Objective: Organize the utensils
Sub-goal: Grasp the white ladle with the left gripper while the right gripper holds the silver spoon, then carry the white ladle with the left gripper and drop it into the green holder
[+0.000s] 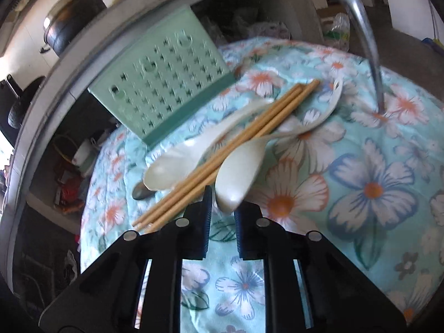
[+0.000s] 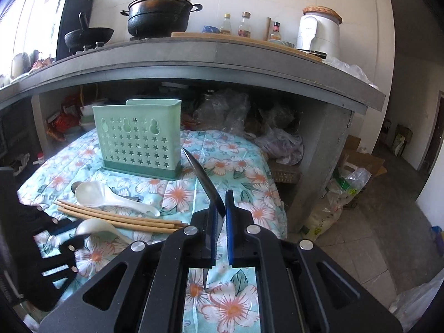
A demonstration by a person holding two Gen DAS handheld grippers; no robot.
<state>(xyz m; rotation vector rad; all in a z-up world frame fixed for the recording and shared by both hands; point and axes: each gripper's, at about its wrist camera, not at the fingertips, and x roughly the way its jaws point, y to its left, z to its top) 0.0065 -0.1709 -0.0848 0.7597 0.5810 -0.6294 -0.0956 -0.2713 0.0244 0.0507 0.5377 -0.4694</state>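
Observation:
A pale green perforated utensil holder [image 1: 166,88] [image 2: 138,144] stands upright at the far side of the floral cloth [image 1: 369,238]. In front of it lie bamboo chopsticks [image 1: 222,149] [image 2: 119,217] across two white spoons [image 1: 172,169] [image 2: 94,191]. My left gripper [image 1: 224,202] [image 2: 66,247] is shut on the bowl of the nearer white spoon [image 1: 236,183] [image 2: 91,227]. The right gripper [image 2: 222,202] is shut on a long metal utensil [image 2: 202,174] [image 1: 366,41], which slants toward the holder. A metal spoon [image 1: 138,191] [image 2: 74,187] peeks out from under the far white spoon.
A grey concrete counter [image 2: 222,52] overhangs the back of the table and carries a black pot [image 2: 161,14], a wok, bottles and a white appliance. Plastic bags [image 2: 222,111] fill the shelf beneath it. Sacks and cardboard sit on the floor at right [image 2: 341,194].

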